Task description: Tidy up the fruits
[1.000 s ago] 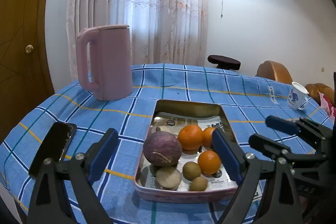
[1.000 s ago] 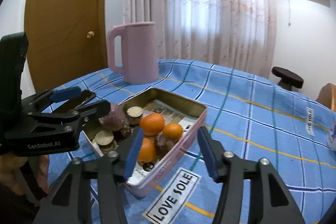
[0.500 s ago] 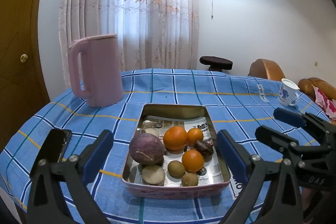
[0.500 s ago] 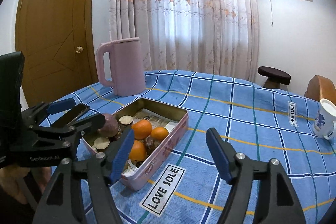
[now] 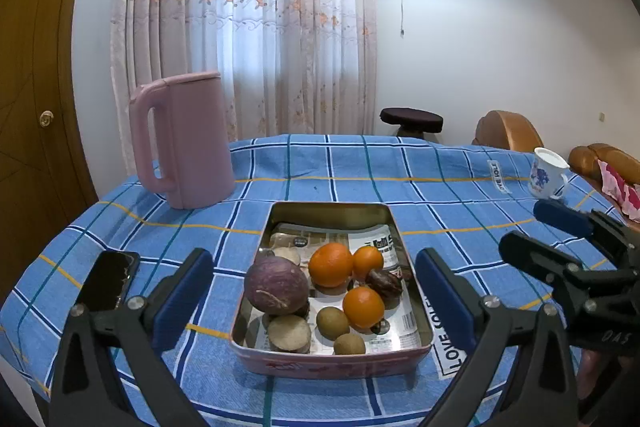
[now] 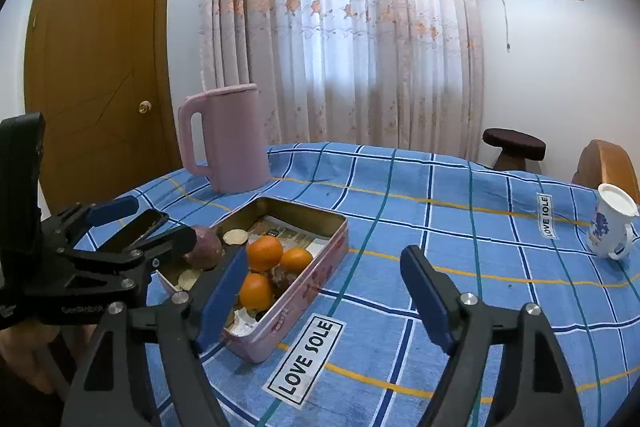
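Observation:
A pink metal tin (image 5: 332,362) lined with printed paper stands on the blue checked tablecloth. In it lie three oranges (image 5: 330,264), a large purple fruit (image 5: 276,285), two kiwis (image 5: 332,322), a dark wrinkled fruit (image 5: 384,283) and some pale round pieces (image 5: 289,332). My left gripper (image 5: 312,261) hovers in front of the tin, its jaws still opening, nothing between them. My right gripper (image 6: 324,259) hangs to the right of the tin (image 6: 296,299), jaws opening too, over bare cloth. Each gripper shows at the edge of the other's view.
A pink jug (image 5: 184,143) stands behind the tin to the left. A black phone (image 5: 108,281) lies near the table's left edge. A white mug (image 6: 612,227) sits far right. A stool (image 5: 412,117) and a chair stand beyond the table.
Both grippers have drawn back from the tin and their jaws have spread wider. The fruit in the tin has not moved.

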Demonstrator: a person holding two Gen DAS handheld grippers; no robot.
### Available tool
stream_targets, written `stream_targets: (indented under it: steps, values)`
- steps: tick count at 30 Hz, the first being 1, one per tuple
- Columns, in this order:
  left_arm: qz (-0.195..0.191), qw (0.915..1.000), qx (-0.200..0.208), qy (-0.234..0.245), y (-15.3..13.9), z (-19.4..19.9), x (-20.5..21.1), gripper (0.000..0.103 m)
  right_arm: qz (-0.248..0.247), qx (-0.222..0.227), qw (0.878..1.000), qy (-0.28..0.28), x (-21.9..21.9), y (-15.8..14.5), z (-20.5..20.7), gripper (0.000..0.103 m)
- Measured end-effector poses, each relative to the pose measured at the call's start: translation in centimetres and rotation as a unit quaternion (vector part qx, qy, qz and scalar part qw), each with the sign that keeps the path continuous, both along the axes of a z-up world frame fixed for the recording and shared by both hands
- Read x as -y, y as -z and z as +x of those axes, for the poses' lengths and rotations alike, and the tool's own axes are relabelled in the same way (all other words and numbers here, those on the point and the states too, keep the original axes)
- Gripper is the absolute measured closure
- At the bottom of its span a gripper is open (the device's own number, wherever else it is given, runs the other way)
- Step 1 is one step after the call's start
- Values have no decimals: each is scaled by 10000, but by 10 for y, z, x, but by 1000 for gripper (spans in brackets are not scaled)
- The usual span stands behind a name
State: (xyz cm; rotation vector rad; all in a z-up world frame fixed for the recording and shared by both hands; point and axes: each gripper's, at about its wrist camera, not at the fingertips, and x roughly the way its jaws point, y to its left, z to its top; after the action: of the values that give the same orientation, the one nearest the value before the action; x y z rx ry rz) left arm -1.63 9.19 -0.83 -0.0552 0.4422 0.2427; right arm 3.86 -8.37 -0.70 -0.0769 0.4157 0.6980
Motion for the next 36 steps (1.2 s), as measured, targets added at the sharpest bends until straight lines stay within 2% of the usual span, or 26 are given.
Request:
stream_targets:
  steps: [36]
  values:
    - [37,9999,-153,-15,1,3,9,0,133,94,9998,126,13,0,-5,22]
